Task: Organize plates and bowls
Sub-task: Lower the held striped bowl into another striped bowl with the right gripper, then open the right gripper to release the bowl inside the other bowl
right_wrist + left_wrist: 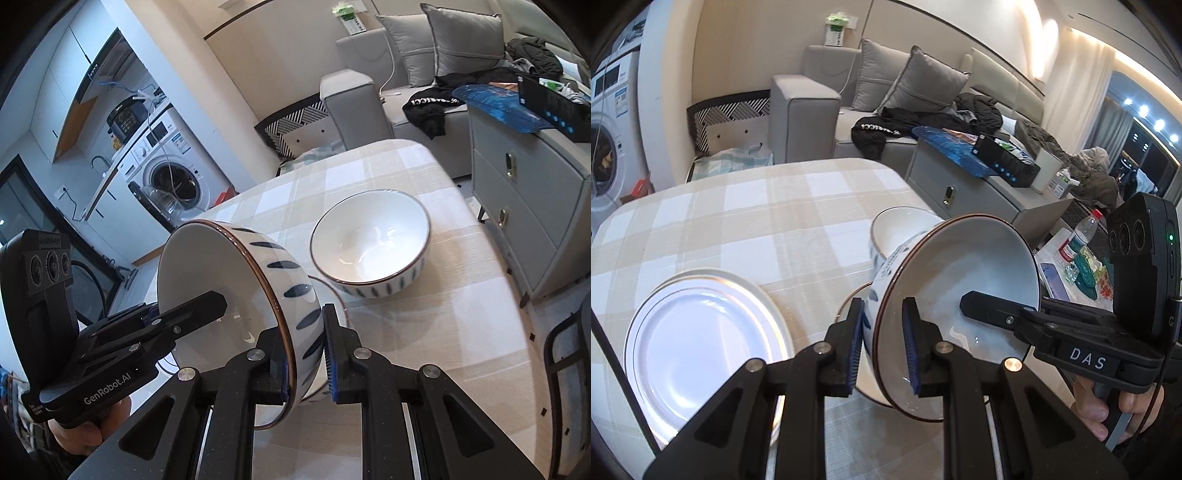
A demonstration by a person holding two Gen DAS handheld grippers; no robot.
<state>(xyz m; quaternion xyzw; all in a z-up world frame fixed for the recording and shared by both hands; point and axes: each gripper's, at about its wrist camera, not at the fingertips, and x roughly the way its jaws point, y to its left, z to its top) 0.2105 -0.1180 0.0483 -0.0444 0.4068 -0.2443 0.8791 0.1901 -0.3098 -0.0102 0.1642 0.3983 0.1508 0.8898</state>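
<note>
A white bowl with blue leaf marks [960,280] is tipped on its side above the checked table [757,221]. My left gripper [882,347] is shut on its rim. My right gripper [306,350] is shut on the same bowl [240,280] at another part of the rim; its finger shows in the left wrist view [993,308]. A second bowl of the same pattern [369,247] stands upright on the table just behind, also in the left wrist view [897,229]. A stack of white plates [698,343] lies at the near left. A plate rim [334,299] shows under the held bowl.
A grey cabinet [524,206] stands close to the table's right edge, with a blue bag [953,147] on top. A grey sofa [849,107] is beyond the table. A washing machine [170,173] is at the far left. A side table with a bottle [1078,236] is at the right.
</note>
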